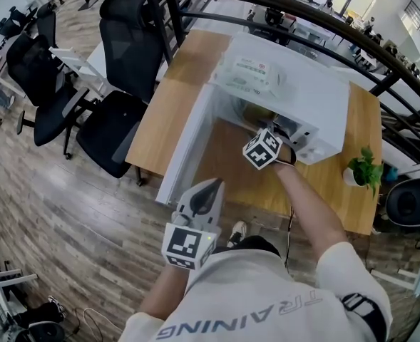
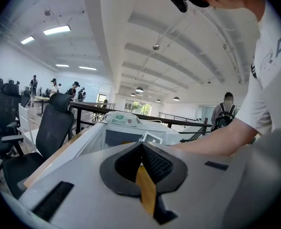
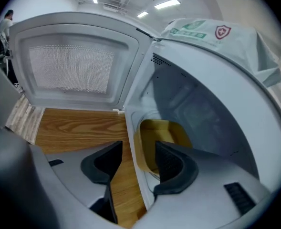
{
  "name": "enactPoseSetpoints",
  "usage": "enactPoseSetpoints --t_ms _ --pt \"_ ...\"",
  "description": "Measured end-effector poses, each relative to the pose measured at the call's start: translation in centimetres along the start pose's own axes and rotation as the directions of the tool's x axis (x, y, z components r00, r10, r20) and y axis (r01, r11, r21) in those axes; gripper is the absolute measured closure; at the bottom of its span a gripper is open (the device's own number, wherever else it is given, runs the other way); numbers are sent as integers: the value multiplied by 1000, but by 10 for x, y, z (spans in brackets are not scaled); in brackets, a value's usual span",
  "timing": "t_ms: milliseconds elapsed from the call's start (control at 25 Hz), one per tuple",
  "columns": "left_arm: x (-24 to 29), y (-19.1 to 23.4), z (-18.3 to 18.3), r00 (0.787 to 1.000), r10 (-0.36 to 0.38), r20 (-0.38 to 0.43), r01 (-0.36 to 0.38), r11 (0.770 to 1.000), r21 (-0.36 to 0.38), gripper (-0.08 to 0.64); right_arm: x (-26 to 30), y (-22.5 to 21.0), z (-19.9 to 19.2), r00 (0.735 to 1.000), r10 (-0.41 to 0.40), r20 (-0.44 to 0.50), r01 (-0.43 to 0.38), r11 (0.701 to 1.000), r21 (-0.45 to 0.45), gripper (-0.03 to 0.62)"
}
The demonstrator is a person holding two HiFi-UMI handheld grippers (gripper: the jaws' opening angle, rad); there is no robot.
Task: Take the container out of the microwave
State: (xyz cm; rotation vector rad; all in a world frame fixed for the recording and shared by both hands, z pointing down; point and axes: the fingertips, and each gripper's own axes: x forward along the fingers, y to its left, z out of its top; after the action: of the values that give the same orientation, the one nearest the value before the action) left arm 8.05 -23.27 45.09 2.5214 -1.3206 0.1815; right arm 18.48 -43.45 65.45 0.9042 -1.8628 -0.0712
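The white microwave [image 1: 316,95] stands on a wooden table [image 1: 160,123] with its door [image 3: 73,66] swung wide to the left. A yellow container [image 3: 168,130] sits on the cavity floor and shows as a yellow patch [image 1: 256,112] in the head view. My right gripper [image 3: 138,159] is open at the cavity mouth. One pad hangs over the table and the other is inside beside the container, not pressing it. Its marker cube [image 1: 262,149] hides the tips from above. My left gripper [image 2: 141,146] is shut and empty, held back near my body [image 1: 211,185].
A white soft pack [image 1: 249,73] lies on top of the microwave. A small potted plant [image 1: 365,168] stands at the table's right end. Black office chairs [image 1: 124,63] stand to the left, and a dark railing [image 1: 302,9] curves behind the table.
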Motion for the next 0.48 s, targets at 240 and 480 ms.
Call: enactPoseSetpoints --t_ms 240,480 --pt "1 1 -2 1000 7 -4 -7 1000 -8 528 9 -1 -1 1000 19 -19 -19 1000 -16 359" --pt "3 1 -2 1000 12 2 -12 1000 -18 529 21 1 -5 998 50 -47 -51 999 -11 364"
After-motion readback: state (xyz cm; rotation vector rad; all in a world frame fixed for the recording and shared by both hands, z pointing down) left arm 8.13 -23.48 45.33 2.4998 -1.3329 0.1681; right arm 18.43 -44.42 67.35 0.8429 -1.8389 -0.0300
